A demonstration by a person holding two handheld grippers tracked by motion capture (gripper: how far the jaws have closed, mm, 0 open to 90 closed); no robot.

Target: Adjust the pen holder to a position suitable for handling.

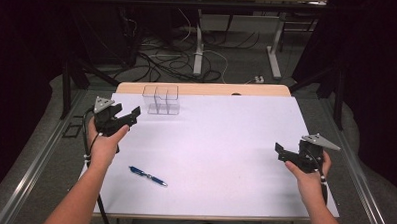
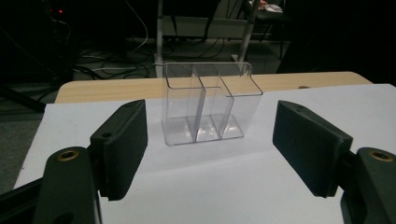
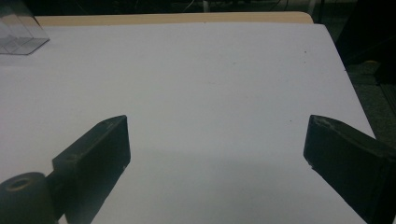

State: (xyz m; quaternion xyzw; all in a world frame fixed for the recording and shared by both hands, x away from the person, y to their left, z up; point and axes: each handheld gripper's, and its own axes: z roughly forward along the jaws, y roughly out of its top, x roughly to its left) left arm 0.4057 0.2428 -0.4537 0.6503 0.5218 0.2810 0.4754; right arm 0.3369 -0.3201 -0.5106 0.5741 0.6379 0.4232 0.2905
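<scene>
A clear plastic organizer (image 1: 161,99) with several compartments stands upright near the table's far edge, left of centre. My left gripper (image 1: 127,112) is held just left of it, open and empty; in the left gripper view the organizer (image 2: 208,105) stands ahead between the jaws, a short way off. A blue pen (image 1: 147,176) lies flat on the white table cover (image 1: 220,153), near the front left, beside the person's left forearm. My right gripper (image 1: 285,150) hovers at the right side, open, with nothing between its jaws. The right gripper view catches a corner of the organizer (image 3: 21,35) at far left.
The white cover lies over a wooden table whose bare strip (image 1: 202,88) runs along the far edge. Beyond it are table legs (image 1: 199,47) and cables on a dark floor. Metal rails (image 1: 39,161) run down both sides.
</scene>
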